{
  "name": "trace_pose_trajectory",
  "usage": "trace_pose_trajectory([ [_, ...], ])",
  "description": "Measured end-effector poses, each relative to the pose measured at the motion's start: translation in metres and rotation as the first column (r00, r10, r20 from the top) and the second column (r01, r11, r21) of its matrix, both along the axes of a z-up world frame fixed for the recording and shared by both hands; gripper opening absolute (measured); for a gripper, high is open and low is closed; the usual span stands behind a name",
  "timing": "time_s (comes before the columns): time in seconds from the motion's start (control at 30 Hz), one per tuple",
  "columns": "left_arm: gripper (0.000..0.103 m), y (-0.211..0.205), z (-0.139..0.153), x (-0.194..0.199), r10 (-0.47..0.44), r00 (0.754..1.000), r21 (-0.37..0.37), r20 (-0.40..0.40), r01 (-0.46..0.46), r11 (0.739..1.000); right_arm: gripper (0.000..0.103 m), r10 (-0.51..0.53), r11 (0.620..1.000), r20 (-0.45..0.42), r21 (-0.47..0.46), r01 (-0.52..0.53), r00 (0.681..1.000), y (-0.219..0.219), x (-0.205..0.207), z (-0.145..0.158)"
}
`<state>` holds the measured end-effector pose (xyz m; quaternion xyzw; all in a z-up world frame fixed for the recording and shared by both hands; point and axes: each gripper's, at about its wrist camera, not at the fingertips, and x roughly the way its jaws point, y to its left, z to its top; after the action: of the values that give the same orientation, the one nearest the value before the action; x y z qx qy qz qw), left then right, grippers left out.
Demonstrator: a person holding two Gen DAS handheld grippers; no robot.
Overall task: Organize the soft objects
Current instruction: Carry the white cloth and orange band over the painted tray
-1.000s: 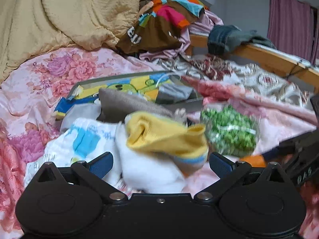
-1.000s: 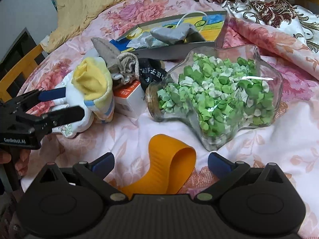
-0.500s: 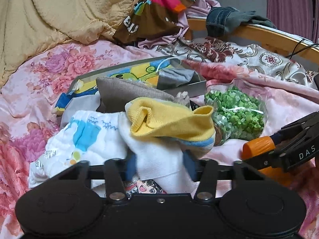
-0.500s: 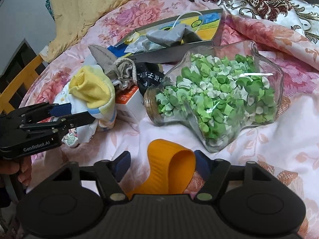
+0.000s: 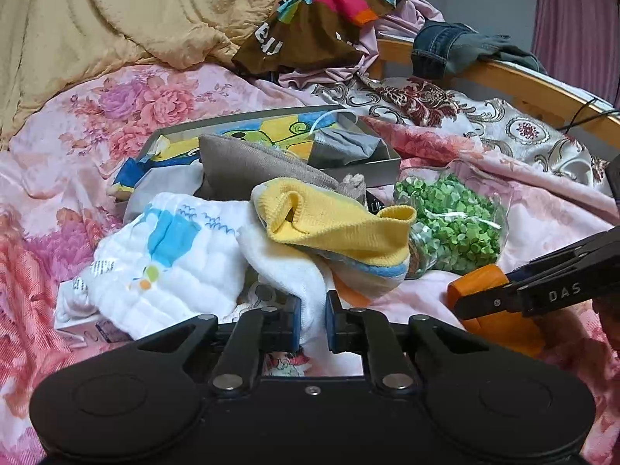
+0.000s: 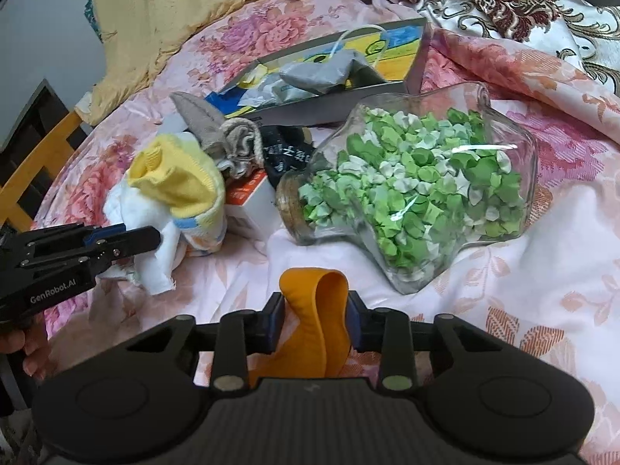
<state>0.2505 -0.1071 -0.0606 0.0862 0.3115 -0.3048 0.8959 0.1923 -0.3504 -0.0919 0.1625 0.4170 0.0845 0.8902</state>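
Note:
My left gripper [image 5: 312,321] is shut on a fold of the white towel [image 5: 286,271], which lies under a yellow sock [image 5: 337,224]. Beside them is a white cloth with a blue print [image 5: 166,255]. From the right wrist view the left gripper [image 6: 153,237] shows at the left, pinching the towel [image 6: 155,232]. My right gripper [image 6: 314,319] has its jaws closing on an orange soft loop [image 6: 310,302]; both pads touch it and it is squeezed narrow. In the left wrist view the right gripper [image 5: 461,304] grips the orange loop [image 5: 478,281] at the right.
A star-shaped glass jar of green paper stars [image 6: 418,193] lies on the floral bedspread [image 6: 523,302]. Behind it are an open cartoon-printed box [image 5: 271,128] with a grey mask [image 5: 341,147], a grey-brown cloth [image 5: 248,162] and a small white-and-orange carton [image 6: 248,201]. Piled clothes [image 5: 321,19] lie beyond.
Both grippers went from wide open to closed: the left onto the white towel, the right onto the orange loop, which is now squeezed narrower. Neither hand has shifted much.

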Motion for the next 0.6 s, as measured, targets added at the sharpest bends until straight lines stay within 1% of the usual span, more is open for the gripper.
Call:
trace_pose_trajectory([
  [0.13, 0.013, 0.006, 0.006, -0.01, 0.003, 1.0, -0.008, -0.023, -0.004, 1.0, 0.027, 0.01, 1.0, 0.0, -0.008, -0.01, 1.0, 0.003, -0.005, 0.001],
  [0.2, 0.013, 0.009, 0.006, -0.018, -0.002, 0.999, -0.013, -0.043, 0.001, 1.0, 0.024, 0.019, 1.0, 0.016, -0.017, -0.019, 1.0, 0.005, -0.008, 0.004],
  [0.43, 0.012, 0.01, 0.002, -0.051, -0.02, 0.998, -0.031, -0.067, 0.018, 0.999, 0.016, 0.068, 0.997, 0.104, -0.042, -0.064, 0.992, 0.014, -0.02, 0.017],
  [0.6, 0.012, 0.009, 0.01, -0.065, -0.015, 0.998, -0.054, -0.053, 0.012, 0.998, 0.013, 0.098, 0.995, 0.177, -0.035, -0.093, 0.979, 0.018, -0.025, 0.028],
])
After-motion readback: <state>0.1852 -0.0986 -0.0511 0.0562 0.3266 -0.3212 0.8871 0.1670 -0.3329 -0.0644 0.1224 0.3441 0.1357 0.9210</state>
